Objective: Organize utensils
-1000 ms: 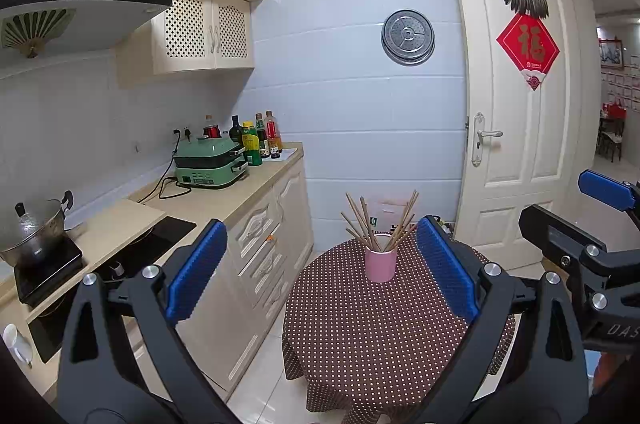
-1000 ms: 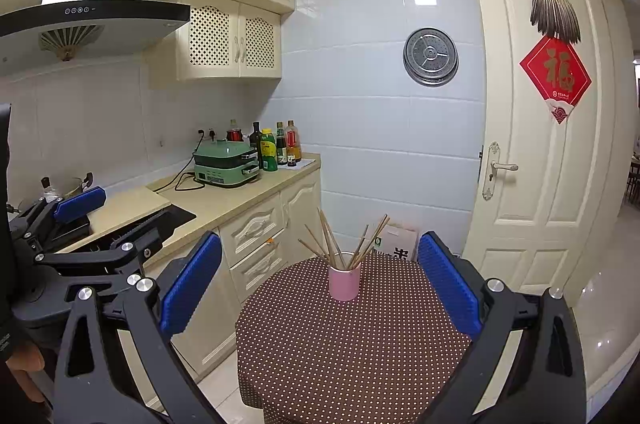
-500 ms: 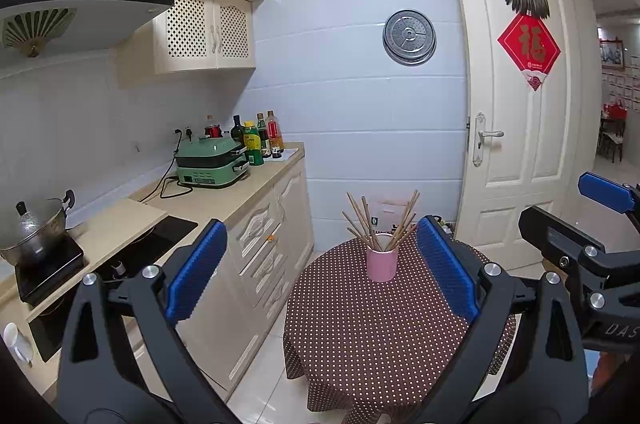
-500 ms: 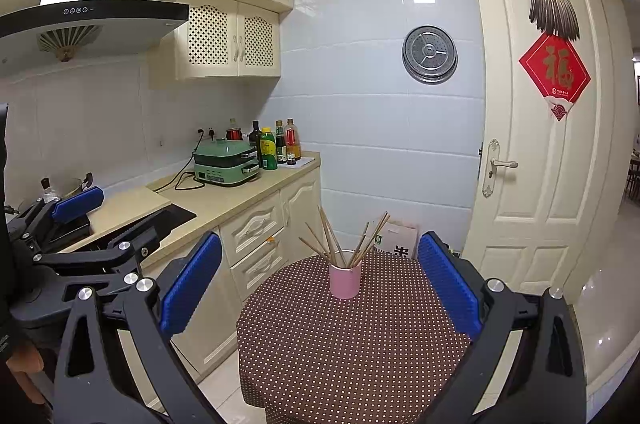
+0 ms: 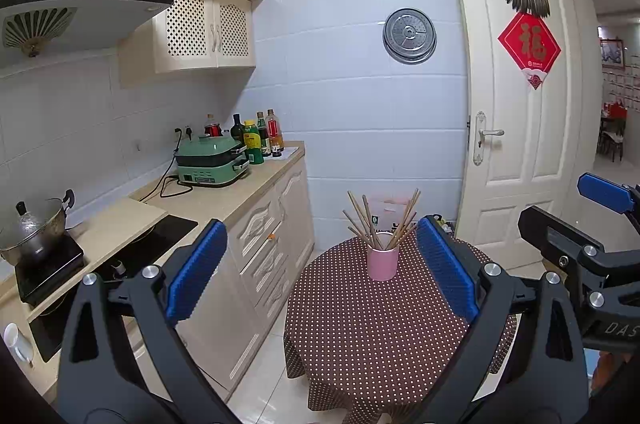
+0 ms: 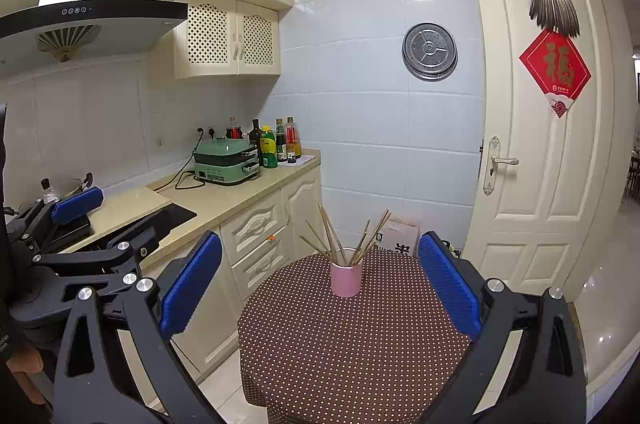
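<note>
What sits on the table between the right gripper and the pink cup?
Nothing: only bare dotted tablecloth between the right gripper and pink cup, in the right wrist view.

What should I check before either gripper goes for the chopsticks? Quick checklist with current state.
1. Left gripper open, nothing held: ok.
2. Right gripper open, nothing held: ok.
3. Pink cup upright on the table: ok.
4. Chopsticks inside the cup, splayed outward: ok.
5. Path between grippers and cup free of other things: ok.
6. Number of chopsticks, and whether any are crossed or wedged: cannot tell.
</note>
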A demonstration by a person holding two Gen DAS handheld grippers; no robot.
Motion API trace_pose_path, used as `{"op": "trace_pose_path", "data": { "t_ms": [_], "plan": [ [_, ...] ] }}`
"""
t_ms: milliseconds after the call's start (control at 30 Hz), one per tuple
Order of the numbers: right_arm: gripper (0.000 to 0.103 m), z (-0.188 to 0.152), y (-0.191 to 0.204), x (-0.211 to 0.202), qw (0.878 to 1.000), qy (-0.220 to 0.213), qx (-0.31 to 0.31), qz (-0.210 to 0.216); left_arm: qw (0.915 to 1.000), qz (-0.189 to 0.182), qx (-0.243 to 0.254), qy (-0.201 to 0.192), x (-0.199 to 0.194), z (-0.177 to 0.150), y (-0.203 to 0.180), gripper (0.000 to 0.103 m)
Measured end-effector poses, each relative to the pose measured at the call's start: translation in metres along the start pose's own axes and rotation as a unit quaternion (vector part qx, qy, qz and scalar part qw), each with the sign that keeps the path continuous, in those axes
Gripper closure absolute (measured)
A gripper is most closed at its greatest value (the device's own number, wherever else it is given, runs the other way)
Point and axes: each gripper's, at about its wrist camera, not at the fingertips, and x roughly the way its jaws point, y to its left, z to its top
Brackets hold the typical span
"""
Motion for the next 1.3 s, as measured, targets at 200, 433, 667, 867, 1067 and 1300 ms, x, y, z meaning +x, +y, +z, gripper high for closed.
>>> {"op": "trace_pose_path", "data": {
  "t_ms": [200,433,667,867,1067,1300],
  "plan": [
    [0.008,0.0,0.001,0.002,1.0,0.002,0.0,0.001,1.0,0.001,0.0,0.001,0.002,0.0,0.003,0.009],
    [0.008,0.0,0.001,0.005,1.0,0.001,0.001,0.002,1.0,0.002,0.0,0.001,0.004,-0.001,0.004,0.009],
    [0.008,0.001,0.002,0.01,1.0,0.003,0.002,0.002,1.0,0.006,0.003,0.003,0.01,-0.001,0.006,0.009],
    [0.008,-0.001,0.004,0.017,1.0,0.008,0.006,0.002,0.9999,0.01,0.006,0.004,0.017,-0.002,0.006,0.009],
    [0.008,-0.003,0.007,0.028,1.0,0.015,0.009,-0.002,0.9999,0.01,0.006,0.011,0.027,-0.004,0.009,0.009],
    [0.008,-0.006,0.013,0.047,0.999,0.029,0.015,-0.011,0.9996,0.007,0.009,0.026,0.047,-0.009,0.014,0.008]
  ]
}}
